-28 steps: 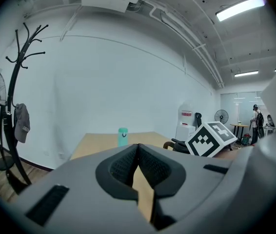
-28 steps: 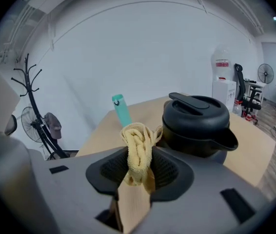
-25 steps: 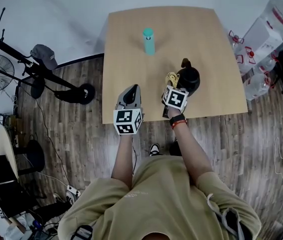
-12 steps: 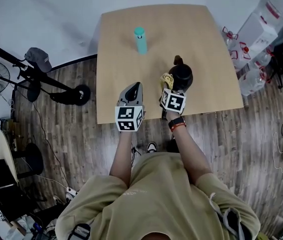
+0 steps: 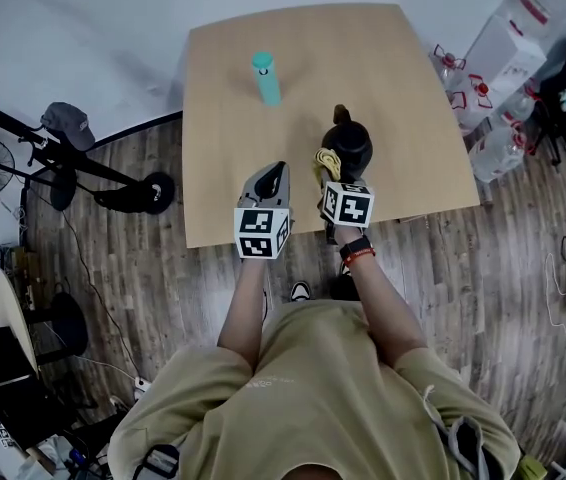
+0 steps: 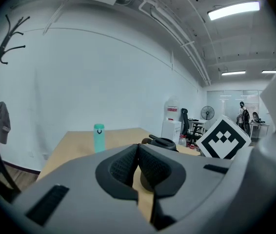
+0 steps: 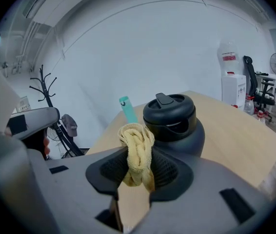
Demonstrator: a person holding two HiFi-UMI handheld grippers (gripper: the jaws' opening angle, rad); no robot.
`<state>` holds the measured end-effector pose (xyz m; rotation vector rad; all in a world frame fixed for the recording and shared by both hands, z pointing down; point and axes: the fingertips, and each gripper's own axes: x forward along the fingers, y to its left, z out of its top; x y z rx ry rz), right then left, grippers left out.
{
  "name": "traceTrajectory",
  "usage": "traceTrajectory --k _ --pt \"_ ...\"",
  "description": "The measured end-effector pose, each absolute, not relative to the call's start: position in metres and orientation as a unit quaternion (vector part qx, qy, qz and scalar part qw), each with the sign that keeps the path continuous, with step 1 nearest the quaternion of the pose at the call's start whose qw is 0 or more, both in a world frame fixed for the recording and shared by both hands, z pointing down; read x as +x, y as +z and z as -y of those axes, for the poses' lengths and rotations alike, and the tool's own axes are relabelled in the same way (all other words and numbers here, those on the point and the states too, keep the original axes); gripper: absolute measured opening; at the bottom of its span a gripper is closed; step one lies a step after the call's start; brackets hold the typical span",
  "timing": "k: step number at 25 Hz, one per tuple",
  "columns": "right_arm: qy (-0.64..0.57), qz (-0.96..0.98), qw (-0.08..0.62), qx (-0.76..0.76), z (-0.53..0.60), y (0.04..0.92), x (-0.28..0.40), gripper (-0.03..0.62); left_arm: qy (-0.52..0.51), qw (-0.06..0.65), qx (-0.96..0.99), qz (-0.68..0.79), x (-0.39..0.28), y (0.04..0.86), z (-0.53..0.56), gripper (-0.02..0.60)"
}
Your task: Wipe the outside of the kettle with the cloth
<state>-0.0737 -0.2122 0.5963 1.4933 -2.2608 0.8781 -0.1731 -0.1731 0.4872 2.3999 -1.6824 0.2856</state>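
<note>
Judged barely started, if started at all: no stroke on the kettle (image 5: 348, 146) can be confirmed.

Pinches the yellow cloth (image 7: 137, 152) between the jaws of the right hand-held gripper (image 7: 138, 172), clamped tight on the bunched fabric, with a rolled loop standing up above the pads and a tail hanging below. Brings that loop up to the near left flank of the kettle, just beside it in the head view. Cannot tell from any view whether cloth and black wall are touching.

Left to do, by this reading: press the cloth on and carry it round the whole outside, meaning body, shoulder and lid rim.

Holds the left hand-held gripper (image 6: 138, 162) shut on nothing, pads together, above the front edge of the bench (image 5: 233, 118), left of the kettle and apart from it. Looks free to steady the kettle if it slides under the wipe.

Stands on the bench toward the front edge, nearer the front right corner than the front left: black, squat, rounded. Sits upright, long axis vertical, lid closed on top with a small tab raised. Shows a brownish part jutting from the top toward the far edge of the bench in the head view; cannot say whether spout or handle.

Farther back, nearer the far left corner and well apart from all this, a teal bottle (image 5: 265, 78), also upright.
</note>
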Motion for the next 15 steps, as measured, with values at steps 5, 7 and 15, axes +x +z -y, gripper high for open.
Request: traceTrajectory --k 5,7,15 --pt "0.302 0.794 0.150 0.506 0.205 0.596 -0.063 0.138 0.101 0.099 0.816 0.561 -0.156 0.489 0.171 0.023" --pt "0.304 0.797 0.151 0.500 0.203 0.596 -0.059 0.138 0.103 0.099 0.817 0.558 -0.150 0.491 0.171 0.023" --pt "0.316 0.813 0.151 0.465 0.195 0.594 -0.039 0.138 0.117 0.088 0.822 0.551 -0.124 0.490 0.170 0.023"
